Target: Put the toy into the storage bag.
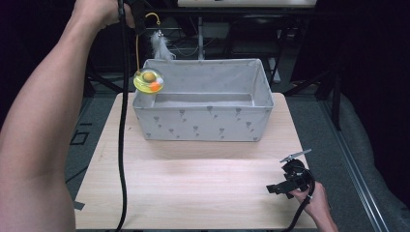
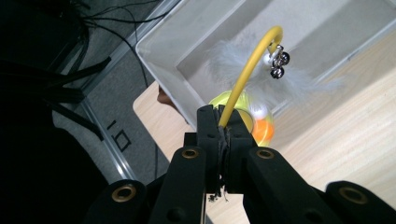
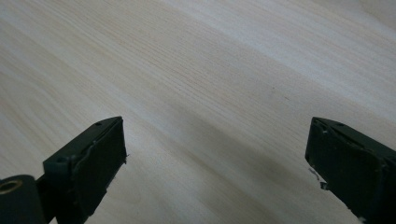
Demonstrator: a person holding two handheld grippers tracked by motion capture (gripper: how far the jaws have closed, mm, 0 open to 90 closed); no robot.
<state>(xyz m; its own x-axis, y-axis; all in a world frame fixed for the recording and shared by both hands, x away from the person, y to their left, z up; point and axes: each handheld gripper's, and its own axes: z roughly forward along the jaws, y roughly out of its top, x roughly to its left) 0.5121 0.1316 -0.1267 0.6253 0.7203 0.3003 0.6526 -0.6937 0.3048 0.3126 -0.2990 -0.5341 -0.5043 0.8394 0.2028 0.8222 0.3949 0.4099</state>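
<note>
Left tongs [image 2: 223, 135] clamped on yellow toy wand [image 2: 247, 70] above fabric bin [image 1: 203, 121]; right tongs [image 3: 215, 158] apart over table [image 1: 193, 193]

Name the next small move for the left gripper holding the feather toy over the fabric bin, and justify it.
Probably lower it, then open. The left gripper is shut on the toy's yellow stem, and the toy's yellow dish hangs over the left corner of the bin, seemingly not yet inside.
</note>
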